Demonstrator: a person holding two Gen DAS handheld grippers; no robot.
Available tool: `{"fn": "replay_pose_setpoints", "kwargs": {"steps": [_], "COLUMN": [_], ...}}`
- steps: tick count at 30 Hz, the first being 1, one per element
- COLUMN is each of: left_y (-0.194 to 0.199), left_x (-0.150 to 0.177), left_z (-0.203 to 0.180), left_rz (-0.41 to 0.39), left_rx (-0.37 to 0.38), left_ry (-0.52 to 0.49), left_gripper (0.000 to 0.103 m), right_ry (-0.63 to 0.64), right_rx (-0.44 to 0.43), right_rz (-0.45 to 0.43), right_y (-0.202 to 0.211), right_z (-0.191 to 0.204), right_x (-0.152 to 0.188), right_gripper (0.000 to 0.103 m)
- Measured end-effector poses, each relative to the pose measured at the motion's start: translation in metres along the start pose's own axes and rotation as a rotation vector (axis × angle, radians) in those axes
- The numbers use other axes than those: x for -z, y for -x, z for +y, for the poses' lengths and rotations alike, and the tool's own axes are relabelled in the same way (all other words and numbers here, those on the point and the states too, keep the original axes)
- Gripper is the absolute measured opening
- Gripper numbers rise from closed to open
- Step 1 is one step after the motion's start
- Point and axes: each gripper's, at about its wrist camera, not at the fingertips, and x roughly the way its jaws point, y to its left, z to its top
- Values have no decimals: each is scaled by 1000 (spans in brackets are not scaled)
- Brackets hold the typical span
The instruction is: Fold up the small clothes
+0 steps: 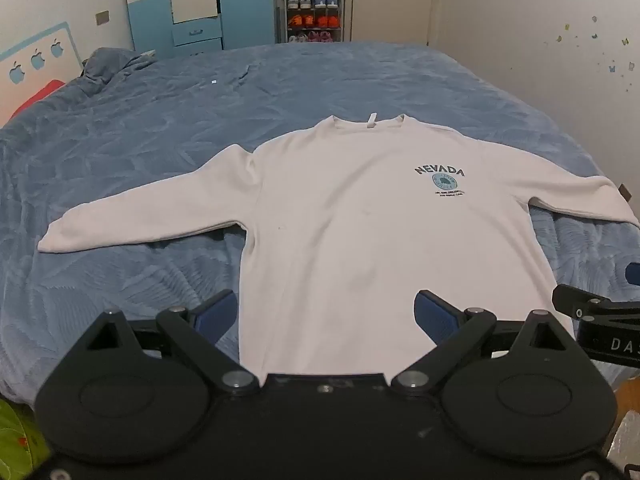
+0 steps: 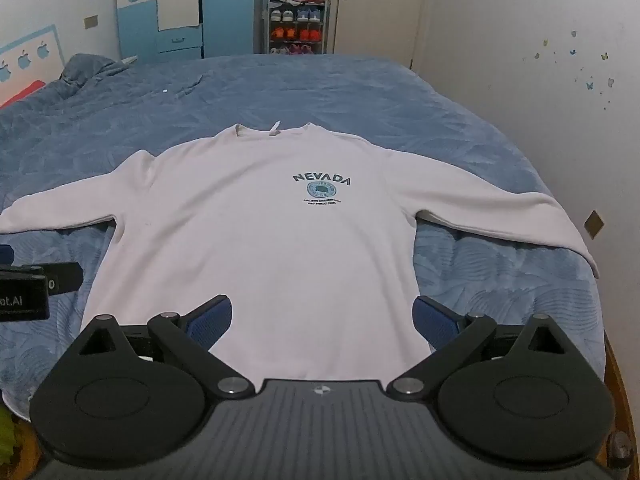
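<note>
White long-sleeve sweatshirt (image 1: 340,220) w/ "NEVADA" print lies flat, front up, sleeves spread, on blue bedspread (image 1: 160,128), just ahead of both sets of jaws. Left gripper (image 1: 326,316) & right gripper (image 2: 322,316): jaws spread wide, holding nothing, near hem. Far beyond: shoe rack (image 1: 314,10) w/ pairs of shoes on its shelves.

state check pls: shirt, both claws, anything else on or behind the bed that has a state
white sweatshirt: spread flat on the bed, front up, both sleeves out, unfolded
left claw: open, empty, at the hem
right claw: open, empty, at the hem
blue bedspread: laid over the bed, rumpled near the pillow end
door: shut
shoe rack: shelves filled with shoes
</note>
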Motion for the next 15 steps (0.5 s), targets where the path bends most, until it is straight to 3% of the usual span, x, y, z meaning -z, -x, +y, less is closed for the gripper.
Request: {"fn": "replay_pose_setpoints", "kwargs": {"steps": [15], "left_y": [0], "left_x": [4], "left_z": [6], "left_rz": [4], "left_rx": [22], "left_ry": [20], "left_gripper": [98], "right_ry": [-7], "right_rx": [8], "right_rz": [4], "right_y": [-2], "right_z": [-8], "right_x": [-2], "right_gripper": [103]}}
